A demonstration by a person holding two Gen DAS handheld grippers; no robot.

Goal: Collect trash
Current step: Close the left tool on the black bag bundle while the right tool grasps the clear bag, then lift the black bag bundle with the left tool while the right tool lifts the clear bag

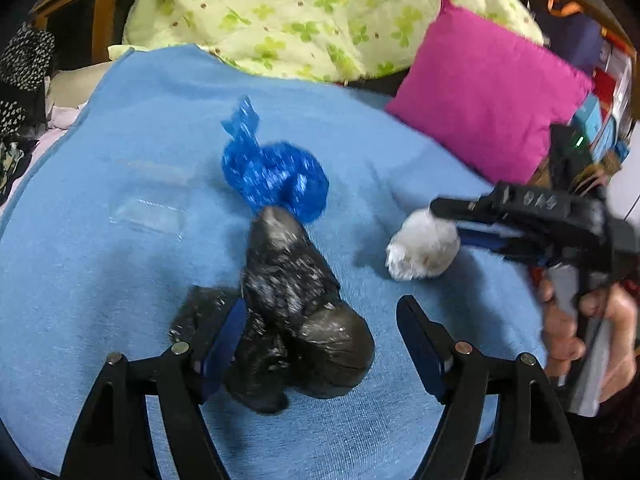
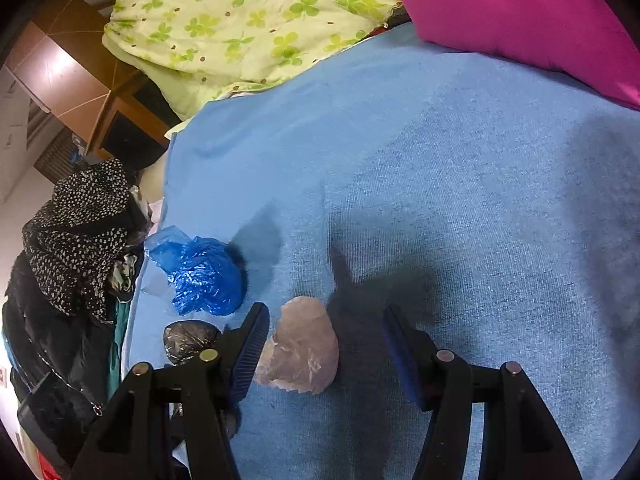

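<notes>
A crumpled black plastic bag (image 1: 296, 304) lies on the blue blanket (image 1: 120, 280) between the fingers of my open left gripper (image 1: 320, 344); its left pad touches the bag. A crumpled blue plastic bag (image 1: 272, 176) lies just beyond it. A white crumpled paper wad (image 1: 422, 246) lies to the right. My right gripper (image 2: 324, 344) is open, with the wad (image 2: 300, 348) between its fingers, nearer the left pad. The right gripper also shows in the left wrist view (image 1: 448, 216), at the wad. The blue bag (image 2: 204, 272) and black bag (image 2: 188, 340) show left in the right wrist view.
A magenta pillow (image 1: 488, 96) and a green clover-print quilt (image 1: 320, 12) lie at the back of the blanket. A clear plastic wrapper (image 1: 150, 212) lies at the left. Dark spotted clothing (image 2: 76, 232) is piled off the blanket's left edge.
</notes>
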